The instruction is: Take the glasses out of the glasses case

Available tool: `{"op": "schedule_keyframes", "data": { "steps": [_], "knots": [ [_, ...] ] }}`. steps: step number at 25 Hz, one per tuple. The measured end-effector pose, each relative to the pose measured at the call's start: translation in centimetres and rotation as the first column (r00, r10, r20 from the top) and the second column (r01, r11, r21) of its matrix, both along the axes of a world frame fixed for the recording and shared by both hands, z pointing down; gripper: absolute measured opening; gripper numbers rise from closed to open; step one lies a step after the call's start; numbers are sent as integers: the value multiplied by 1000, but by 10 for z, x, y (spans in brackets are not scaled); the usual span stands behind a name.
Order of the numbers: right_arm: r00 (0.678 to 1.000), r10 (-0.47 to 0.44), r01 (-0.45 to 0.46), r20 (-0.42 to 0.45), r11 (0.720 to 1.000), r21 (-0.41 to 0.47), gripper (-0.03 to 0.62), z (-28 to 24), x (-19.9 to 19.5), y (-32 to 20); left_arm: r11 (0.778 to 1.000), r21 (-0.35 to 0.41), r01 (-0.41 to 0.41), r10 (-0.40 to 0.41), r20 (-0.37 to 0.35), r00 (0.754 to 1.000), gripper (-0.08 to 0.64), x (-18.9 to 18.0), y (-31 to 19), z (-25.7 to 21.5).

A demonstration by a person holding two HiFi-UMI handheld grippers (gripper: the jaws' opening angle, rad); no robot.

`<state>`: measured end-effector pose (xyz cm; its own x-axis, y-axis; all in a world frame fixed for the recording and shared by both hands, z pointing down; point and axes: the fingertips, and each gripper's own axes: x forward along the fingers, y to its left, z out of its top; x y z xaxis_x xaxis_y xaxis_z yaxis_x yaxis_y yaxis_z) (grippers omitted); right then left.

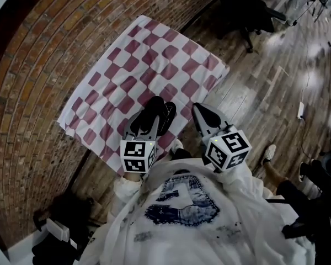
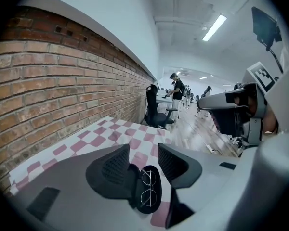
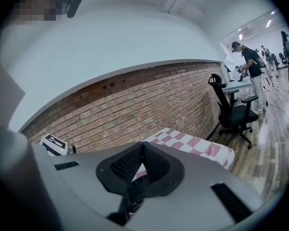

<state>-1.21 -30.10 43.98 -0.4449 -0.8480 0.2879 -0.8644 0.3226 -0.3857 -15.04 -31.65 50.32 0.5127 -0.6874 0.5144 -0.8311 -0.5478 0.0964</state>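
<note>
A black glasses case (image 1: 167, 116) lies open on the red-and-white checked cloth (image 1: 154, 54) near its front edge. In the left gripper view, thin wire-framed glasses (image 2: 148, 189) rest inside the case (image 2: 148, 208), which shows in the gap between the jaws. My left gripper (image 2: 143, 150) is open and hangs just over the case; its pads touch nothing, and its left jaw hides part of the case. In the head view my left gripper (image 1: 153, 108) overlaps the case. My right gripper (image 1: 202, 111) sits beside it to the right; its jaws (image 3: 143, 146) meet at the tips, with nothing seen between them.
A brick wall (image 2: 53, 85) runs along the far side of the table. A black office chair (image 3: 233, 112) stands on the wooden floor past the table's end, and a person (image 2: 177, 88) stands far off. The right gripper's body (image 2: 231, 105) shows at the right of the left gripper view.
</note>
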Motion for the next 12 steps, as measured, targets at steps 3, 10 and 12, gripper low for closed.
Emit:
{"op": "schedule_keyframes", "data": {
  "steps": [3, 10, 12],
  "knots": [
    [1000, 3, -3, -2, 1000, -5, 14, 2, 0, -2, 999, -41, -27, 27, -9, 1000, 217, 4, 1, 11],
    [1000, 11, -11, -5, 1000, -13, 14, 4, 1, -7, 988, -112, -103, 104, 6, 995, 250, 16, 2, 39],
    [1000, 16, -16, -6, 1000, -15, 14, 5, 2, -8, 983, -135, -129, 132, 19, 991, 249, 19, 1, 49]
  ]
}}
